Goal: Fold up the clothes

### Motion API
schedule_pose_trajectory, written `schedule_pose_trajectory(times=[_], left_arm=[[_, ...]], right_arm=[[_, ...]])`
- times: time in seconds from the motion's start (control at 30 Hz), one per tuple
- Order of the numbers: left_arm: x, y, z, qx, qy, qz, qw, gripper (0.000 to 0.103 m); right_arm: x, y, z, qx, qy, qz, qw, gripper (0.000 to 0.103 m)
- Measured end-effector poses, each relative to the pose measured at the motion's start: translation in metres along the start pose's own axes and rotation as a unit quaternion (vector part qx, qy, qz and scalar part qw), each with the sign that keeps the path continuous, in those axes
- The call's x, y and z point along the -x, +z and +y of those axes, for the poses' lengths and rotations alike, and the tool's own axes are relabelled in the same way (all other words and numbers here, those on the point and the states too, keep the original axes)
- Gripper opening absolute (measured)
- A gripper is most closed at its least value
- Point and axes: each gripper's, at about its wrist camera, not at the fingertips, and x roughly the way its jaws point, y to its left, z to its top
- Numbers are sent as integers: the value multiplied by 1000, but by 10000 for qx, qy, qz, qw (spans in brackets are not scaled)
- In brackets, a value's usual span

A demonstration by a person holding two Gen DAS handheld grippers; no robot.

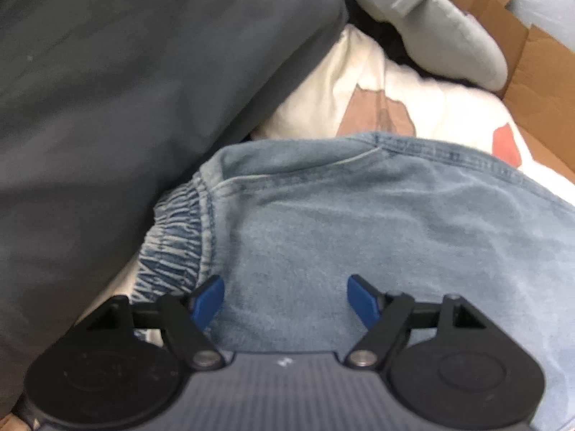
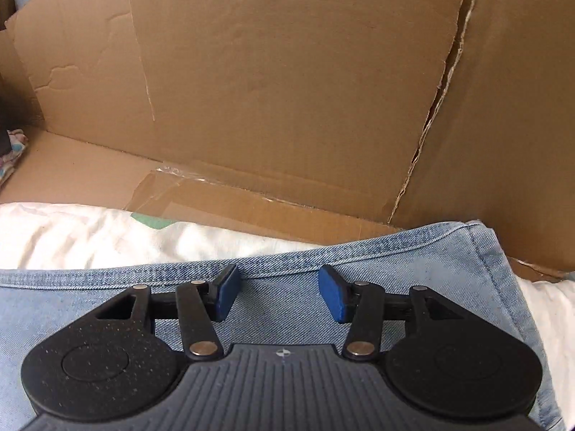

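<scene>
Fingers wide on both, nothing held: left gripper (image 1: 285, 300) by elastic waistband (image 1: 172, 240), right gripper (image 2: 278, 296) near hem seam of pale denim garment (image 2: 413, 269), lying flat on white cloth (image 2: 72, 237) w/ cardboard (image 2: 287, 72) beyond; if pinching, take seams evenly, avoid cloth underneath.

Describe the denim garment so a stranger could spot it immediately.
Look inside the big cardboard box, on the white printed cloth. The denim garment lies under both open grippers: pale blue, stitched hems, gathered elastic waistband, unlike the plain dark grey fabric alongside.
</scene>
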Motion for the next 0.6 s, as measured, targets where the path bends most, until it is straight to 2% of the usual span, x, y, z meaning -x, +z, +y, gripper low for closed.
schedule_pose_trajectory(times=[0.23,0.4,0.5,0.6], left_arm=[[38,4,15,70,-44,-4,10000,78],[81,0,32,138,65,0,9999,78],[103,-4,40,298,24,110,9995,78],[124,-10,43,329,-28,208,9992,78]], right_arm=[[21,1,-3,131,133,114,9998,55],[57,5,-7,460,402,116,9981,56],[82,12,-12,541,640,129,9964,61],[108,18,-16,611,798,237,9947,76]])
